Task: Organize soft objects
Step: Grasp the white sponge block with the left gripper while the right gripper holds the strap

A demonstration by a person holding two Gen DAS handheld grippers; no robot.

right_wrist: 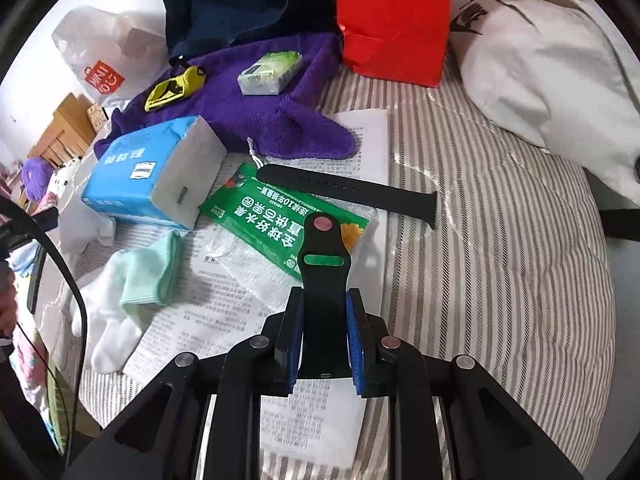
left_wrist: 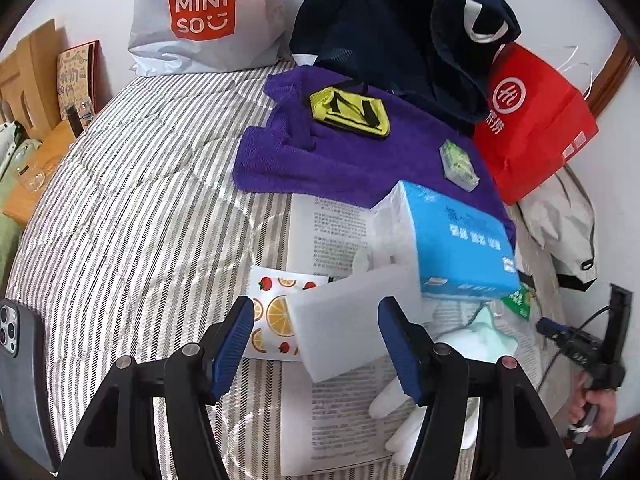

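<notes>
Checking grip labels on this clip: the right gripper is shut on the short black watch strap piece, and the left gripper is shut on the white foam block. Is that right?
Partly. The right gripper is shut on the short black watch strap piece, as the right wrist view shows. The left gripper is not shut, though: in the left wrist view its jaws stand open, with the white foam block between them and clear gaps on both sides.

White bag (left_wrist: 208,12) reads "MINISO" — orange logo.
</notes>
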